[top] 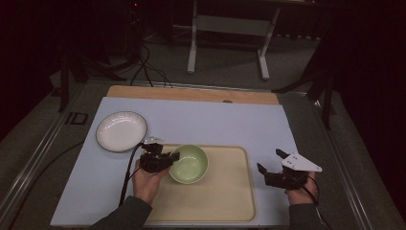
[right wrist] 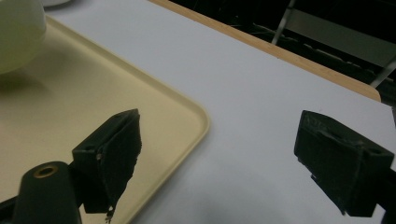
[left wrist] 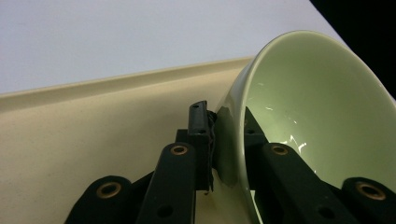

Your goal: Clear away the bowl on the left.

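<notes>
Bowl (top: 189, 164) on tray (top: 230, 191) — plate (top: 121, 131) nearby, apart.

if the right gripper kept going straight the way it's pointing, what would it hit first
Probably nothing soon: the open right gripper points across the bare white mat, just past the tray corner, toward the table's wooden edge.

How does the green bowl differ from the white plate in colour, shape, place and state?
The green bowl is pale green and deep, while the white plate is white and shallow. The bowl is over the beige tray; the plate lies on the light mat, off the tray. The left claw is shut on the bowl's rim and the bowl is tilted; the plate lies flat and nothing touches it. Both are round, glossy and empty.
</notes>
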Motion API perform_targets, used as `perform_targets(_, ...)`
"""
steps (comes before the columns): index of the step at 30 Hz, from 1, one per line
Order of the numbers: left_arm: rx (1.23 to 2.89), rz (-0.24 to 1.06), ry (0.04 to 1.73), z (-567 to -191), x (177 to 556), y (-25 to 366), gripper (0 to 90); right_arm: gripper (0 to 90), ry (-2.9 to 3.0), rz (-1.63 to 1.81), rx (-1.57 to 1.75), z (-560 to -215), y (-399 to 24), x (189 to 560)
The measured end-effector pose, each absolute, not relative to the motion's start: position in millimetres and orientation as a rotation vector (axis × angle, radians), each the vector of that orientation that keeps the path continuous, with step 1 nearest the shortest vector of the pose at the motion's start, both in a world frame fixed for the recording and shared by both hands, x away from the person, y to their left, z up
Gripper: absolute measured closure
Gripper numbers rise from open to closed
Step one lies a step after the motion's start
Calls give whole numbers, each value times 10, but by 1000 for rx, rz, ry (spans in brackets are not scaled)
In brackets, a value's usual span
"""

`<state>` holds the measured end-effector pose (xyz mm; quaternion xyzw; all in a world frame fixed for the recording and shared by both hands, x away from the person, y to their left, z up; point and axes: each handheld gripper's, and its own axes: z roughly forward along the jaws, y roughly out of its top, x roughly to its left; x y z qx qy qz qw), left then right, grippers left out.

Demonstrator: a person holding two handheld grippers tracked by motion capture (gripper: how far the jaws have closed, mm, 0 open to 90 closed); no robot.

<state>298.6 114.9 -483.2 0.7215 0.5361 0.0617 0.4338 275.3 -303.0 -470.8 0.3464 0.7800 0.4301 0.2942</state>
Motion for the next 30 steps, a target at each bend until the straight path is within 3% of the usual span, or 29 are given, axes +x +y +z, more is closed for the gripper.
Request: perform_targets(30,1874,80,1381,-5100,2946,995,814,143,2069,1155,922,-4693,-3046,2741)
